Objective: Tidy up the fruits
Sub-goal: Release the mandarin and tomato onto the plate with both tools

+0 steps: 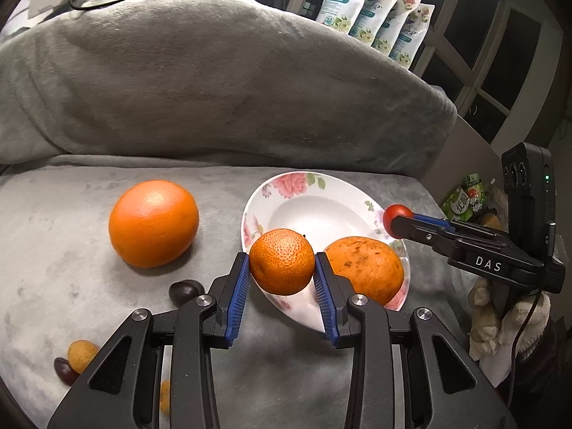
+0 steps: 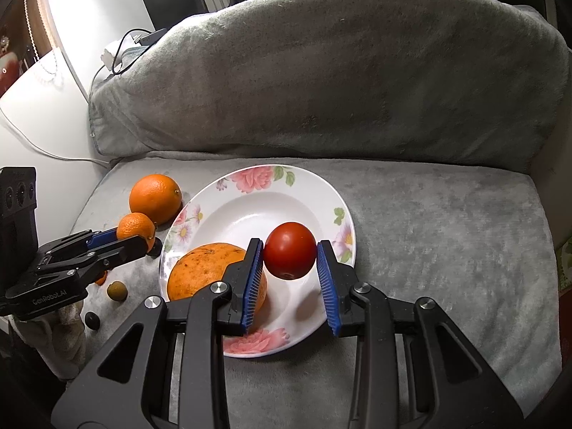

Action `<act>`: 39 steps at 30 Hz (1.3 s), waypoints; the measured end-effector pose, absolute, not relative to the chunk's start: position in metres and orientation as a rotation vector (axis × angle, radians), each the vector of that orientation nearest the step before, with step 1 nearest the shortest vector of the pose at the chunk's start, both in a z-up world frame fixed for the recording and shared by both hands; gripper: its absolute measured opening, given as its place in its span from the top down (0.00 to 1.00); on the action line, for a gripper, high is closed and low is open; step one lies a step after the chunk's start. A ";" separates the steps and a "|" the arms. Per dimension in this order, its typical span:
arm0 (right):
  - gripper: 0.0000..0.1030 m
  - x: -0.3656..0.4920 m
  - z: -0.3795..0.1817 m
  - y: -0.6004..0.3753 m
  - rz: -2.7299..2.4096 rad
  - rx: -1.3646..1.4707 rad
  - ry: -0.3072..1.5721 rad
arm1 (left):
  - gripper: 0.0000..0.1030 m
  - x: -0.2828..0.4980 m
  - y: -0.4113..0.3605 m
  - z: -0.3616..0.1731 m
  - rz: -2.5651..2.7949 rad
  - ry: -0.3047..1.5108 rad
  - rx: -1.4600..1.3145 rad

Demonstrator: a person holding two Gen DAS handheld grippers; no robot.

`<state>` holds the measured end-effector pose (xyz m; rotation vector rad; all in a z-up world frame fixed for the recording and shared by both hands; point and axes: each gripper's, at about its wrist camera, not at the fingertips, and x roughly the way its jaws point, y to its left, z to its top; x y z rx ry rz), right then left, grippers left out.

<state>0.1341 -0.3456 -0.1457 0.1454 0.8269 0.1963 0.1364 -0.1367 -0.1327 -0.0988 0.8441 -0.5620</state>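
My left gripper (image 1: 281, 262) is shut on a small mandarin (image 1: 281, 261) and holds it over the near left rim of the white floral plate (image 1: 307, 200). My right gripper (image 2: 290, 252) is shut on a red tomato (image 2: 290, 250) above the plate (image 2: 250, 207). A speckled orange (image 1: 364, 268) lies in the plate, also in the right wrist view (image 2: 203, 271). A large orange (image 1: 153, 223) sits on the grey cushion left of the plate. Each gripper shows in the other view: the right one (image 1: 395, 221), the left one (image 2: 137, 237).
Small dark and tan fruits (image 1: 184, 291) (image 1: 82, 355) (image 2: 117, 290) lie on the grey cushion (image 1: 71, 286) near its front left. A grey backrest (image 1: 214, 82) rises behind. Detergent pouches (image 1: 375, 18) stand behind it. A white wall and cable (image 2: 53, 136) are at the left.
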 end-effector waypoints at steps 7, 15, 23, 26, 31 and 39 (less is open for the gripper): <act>0.52 0.136 -0.144 -0.347 0.191 0.154 0.814 | 0.45 0.134 -0.143 -0.127 -0.562 0.817 -0.076; 0.17 0.129 -0.134 -0.348 0.178 0.164 0.758 | 0.27 0.130 -0.142 -0.119 -0.553 0.792 -0.055; 0.08 0.122 -0.123 -0.346 0.165 0.164 0.719 | 0.25 0.121 -0.146 -0.113 -0.545 0.775 -0.019; 0.08 0.118 -0.118 -0.343 0.167 0.156 0.706 | 0.25 0.119 -0.144 -0.111 -0.544 0.769 -0.022; 0.08 0.109 -0.108 -0.335 0.190 0.146 0.680 | 0.25 0.112 -0.134 -0.104 -0.533 0.749 -0.028; 0.08 0.092 -0.093 -0.307 0.263 0.120 0.640 | 0.25 0.103 -0.103 -0.092 -0.496 0.710 -0.046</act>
